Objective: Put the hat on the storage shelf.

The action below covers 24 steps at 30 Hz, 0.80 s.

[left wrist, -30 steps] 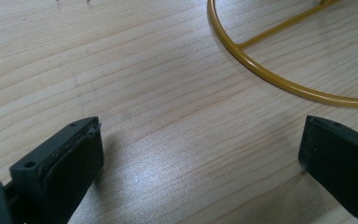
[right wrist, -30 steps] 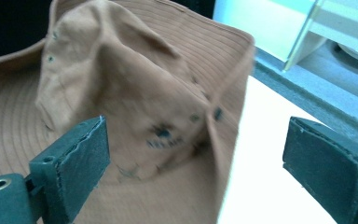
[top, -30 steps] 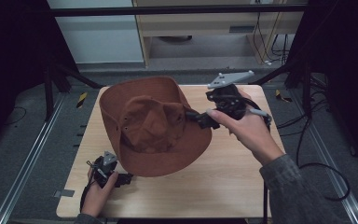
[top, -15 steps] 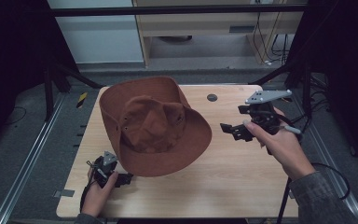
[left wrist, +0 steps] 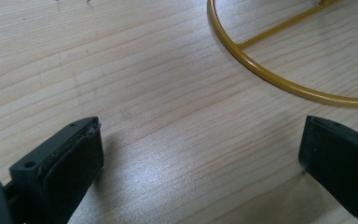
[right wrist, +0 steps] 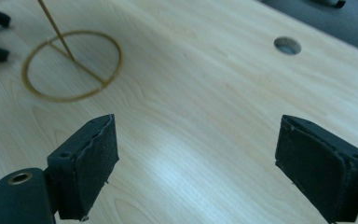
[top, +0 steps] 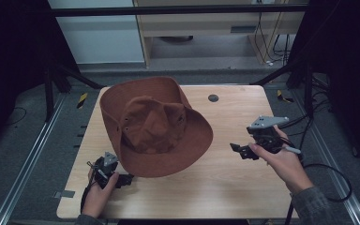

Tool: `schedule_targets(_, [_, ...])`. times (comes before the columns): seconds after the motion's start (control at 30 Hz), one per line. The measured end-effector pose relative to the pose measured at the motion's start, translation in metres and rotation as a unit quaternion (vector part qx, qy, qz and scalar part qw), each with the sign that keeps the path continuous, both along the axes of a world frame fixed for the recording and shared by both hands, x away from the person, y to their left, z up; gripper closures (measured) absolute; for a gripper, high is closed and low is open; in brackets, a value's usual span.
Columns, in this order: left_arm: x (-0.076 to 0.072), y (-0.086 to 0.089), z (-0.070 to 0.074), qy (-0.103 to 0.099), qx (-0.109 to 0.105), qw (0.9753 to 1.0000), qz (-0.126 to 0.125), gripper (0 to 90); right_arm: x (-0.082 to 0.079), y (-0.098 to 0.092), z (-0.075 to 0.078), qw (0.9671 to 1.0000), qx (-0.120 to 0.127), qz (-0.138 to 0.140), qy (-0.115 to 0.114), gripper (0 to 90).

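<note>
Brown hat (top: pixel 157 126) sits on its yellow wire stand (right wrist: pixel 72 65); my left gripper (top: pixel 122 179) and right gripper (top: pixel 240 151) both gape, empty.

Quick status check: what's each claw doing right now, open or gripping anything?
Left claw: open, holding nothing, low over the table beside the hat brim.
Right claw: open, holding nothing, clear of the hat.

A light wooden table (top: pixel 243 187) stands on grey floor (top: pixel 18 154), a pale cabinet (top: pixel 98 42) behind it.
</note>
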<state>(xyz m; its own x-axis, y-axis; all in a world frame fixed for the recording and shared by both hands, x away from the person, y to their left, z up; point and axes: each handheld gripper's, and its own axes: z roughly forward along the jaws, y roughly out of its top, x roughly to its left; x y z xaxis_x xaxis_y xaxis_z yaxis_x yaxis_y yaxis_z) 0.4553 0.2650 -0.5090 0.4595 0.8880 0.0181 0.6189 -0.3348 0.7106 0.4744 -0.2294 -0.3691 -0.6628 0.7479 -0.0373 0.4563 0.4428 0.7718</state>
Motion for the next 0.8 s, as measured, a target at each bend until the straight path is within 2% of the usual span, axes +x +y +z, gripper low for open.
schedule_targets(0.03, [0.000,0.000,0.000,0.000,0.000,1.0000,0.000,0.0,0.000,0.000,-0.011,1.0000,-0.005,0.001,0.003,13.2])
schedule_targets(0.27, [0.000,0.000,0.000,0.000,0.001,1.0000,0.000,0.0,0.001,0.003,-0.045,0.9997,-0.015,0.002,0.017,13.6])
schedule_targets(0.3, [0.000,0.000,0.000,0.000,0.001,1.0000,0.000,0.0,0.001,0.003,-0.045,0.9997,-0.015,0.002,0.017,13.6])
schedule_targets(0.33, [0.000,0.000,0.000,0.000,0.000,1.0000,0.000,0.0,0.001,0.005,-0.054,0.9995,-0.025,0.000,0.019,13.7])
schedule_targets(0.6, [0.000,0.000,0.000,-0.001,0.002,1.0000,-0.001,0.0,0.002,0.008,-0.078,0.9993,-0.022,-0.009,0.030,14.5])
schedule_targets(0.8, [0.000,0.000,0.000,0.000,0.000,1.0000,0.000,0.0,0.003,0.013,-0.101,0.9990,-0.001,-0.018,0.041,14.0])
